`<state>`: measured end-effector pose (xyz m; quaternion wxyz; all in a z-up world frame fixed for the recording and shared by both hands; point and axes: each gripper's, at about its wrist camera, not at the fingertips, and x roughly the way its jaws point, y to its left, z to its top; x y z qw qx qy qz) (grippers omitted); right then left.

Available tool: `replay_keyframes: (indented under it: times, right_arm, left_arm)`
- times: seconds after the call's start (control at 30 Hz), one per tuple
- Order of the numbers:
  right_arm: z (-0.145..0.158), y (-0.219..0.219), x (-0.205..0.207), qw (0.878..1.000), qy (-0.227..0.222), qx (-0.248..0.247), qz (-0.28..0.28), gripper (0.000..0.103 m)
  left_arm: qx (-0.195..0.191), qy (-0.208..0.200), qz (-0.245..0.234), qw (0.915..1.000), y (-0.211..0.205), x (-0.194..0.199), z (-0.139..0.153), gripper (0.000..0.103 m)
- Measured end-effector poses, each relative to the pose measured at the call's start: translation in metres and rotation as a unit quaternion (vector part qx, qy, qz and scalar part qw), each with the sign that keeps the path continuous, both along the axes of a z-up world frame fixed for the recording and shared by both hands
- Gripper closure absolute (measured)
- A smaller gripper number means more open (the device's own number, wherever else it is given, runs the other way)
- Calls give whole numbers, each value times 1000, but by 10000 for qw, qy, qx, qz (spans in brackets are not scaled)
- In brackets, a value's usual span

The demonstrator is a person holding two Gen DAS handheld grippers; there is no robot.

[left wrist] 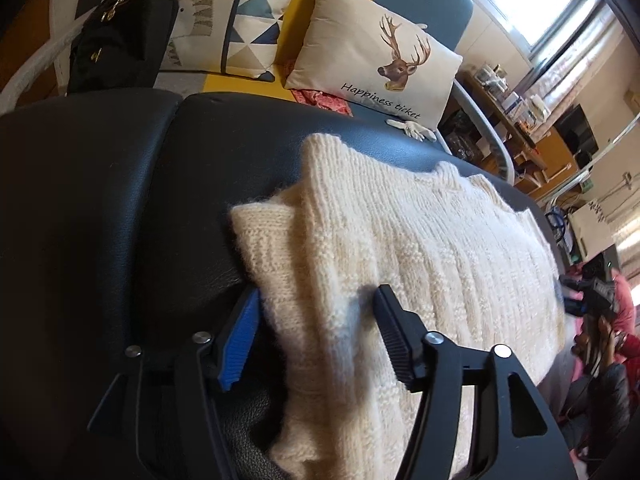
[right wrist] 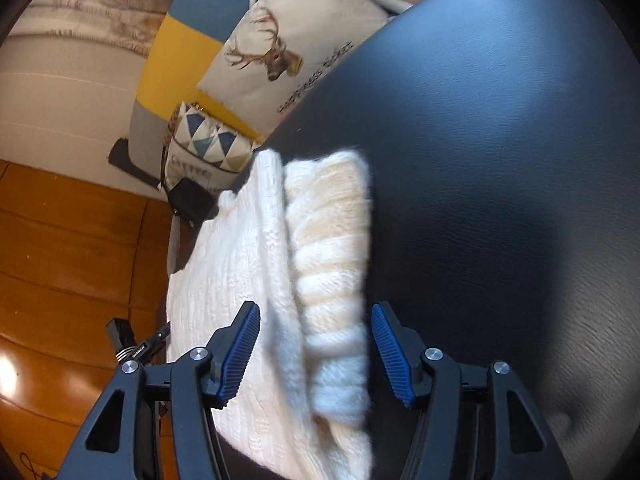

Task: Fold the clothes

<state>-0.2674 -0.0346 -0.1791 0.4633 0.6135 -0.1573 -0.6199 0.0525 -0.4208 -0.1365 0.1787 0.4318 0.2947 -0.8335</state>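
Here a cream knitted sweater (left wrist: 400, 240) lies spread on a black leather surface (left wrist: 120, 200), with one sleeve folded across its body and a ribbed cuff end sticking out toward the dark leather. The left gripper (left wrist: 316, 336) stands with its jaws wide apart, one blue-padded finger (left wrist: 240, 344) at the sweater's edge over the leather and the other finger (left wrist: 394, 340) over the knit, so a bulge of the fabric sits between them; nothing is pinched. In the right wrist view the same sweater (right wrist: 240, 280) reaches toward the camera, its thick ribbed sleeve (right wrist: 332, 280) lying along the edge next to bare leather (right wrist: 500, 160). The right gripper (right wrist: 316, 352) is likewise spread, its two blue ribbed fingers (right wrist: 240, 352) set either side of the sleeve and clear of it, with a gap showing on each side.

Behind the leather, a pillow printed with a deer head (left wrist: 376, 52) and the words "Happiness ticket" leans against a blue and yellow backrest (left wrist: 424, 0). A triangle-patterned pillow (left wrist: 248, 20) sits beside it, and a black bag (left wrist: 120, 40) rests near that pillow. A small white glove (left wrist: 412, 128) lies just below the deer pillow. A wooden floor (right wrist: 60, 260) shows in the right wrist view.
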Motion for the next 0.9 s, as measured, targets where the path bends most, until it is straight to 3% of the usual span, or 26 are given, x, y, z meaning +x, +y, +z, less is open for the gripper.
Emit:
replay_keyframes:
  times: [0.1,0.37,0.6,0.7,0.77,0.9]
  right_arm:
    - [0,-11,-1,9999,38,28,126,42]
    - [6,-33,2,9975,247,548,381,42]
    - [11,-44,11,9905,830,854,692,40]
    - [14,-44,20,9841,1310,805,892,40]
    - [13,-41,20,9849,1301,744,864,39]
    - [7,-33,3,9954,533,588,527,38]
  left_arm:
    - [-181,-81,-119,9997,4,-5,1,35]
    - [-57,59,-252,9996,0,-2,0,34]
    - [-160,8,-205,9997,3,-5,0,35]
    - [-122,48,-115,9998,1,-2,0,57]
    - [87,140,-48,9999,-3,1,-1,69]
    - [136,194,46,9997,-3,2,0,81]
